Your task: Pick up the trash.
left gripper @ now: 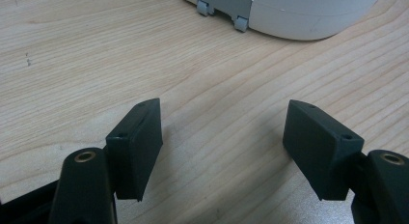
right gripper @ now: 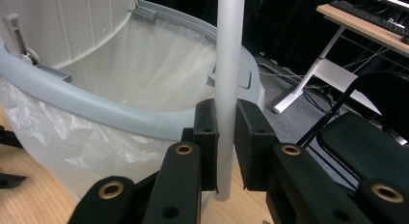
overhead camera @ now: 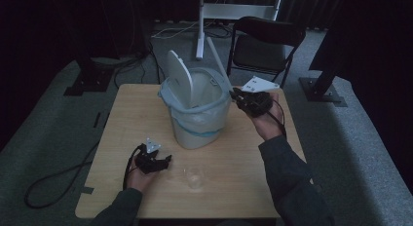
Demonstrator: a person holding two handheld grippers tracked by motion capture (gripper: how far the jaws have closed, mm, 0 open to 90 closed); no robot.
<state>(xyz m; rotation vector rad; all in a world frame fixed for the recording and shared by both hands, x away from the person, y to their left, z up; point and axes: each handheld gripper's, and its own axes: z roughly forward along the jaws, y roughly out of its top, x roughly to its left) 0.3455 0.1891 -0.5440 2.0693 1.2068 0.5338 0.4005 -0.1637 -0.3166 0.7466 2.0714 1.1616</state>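
Now | white tube [right gripper: 228, 64] | clamped upright between right gripper [right gripper: 225, 132] jaws

Your left gripper [overhead camera: 155, 161] rests low over the desk [overhead camera: 234, 187] near its front-left part, forearm coming in from the front edge, jaws spread wide with nothing between them. Your right gripper [overhead camera: 242, 97] is raised near the desk's back-right part, palm turned up beneath it, sleeve angling in from the front-right corner, jaws clamped on a white tube [right gripper: 227, 74].

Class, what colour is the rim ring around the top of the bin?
Blue-grey rim ring, clearest in the right gripper view.
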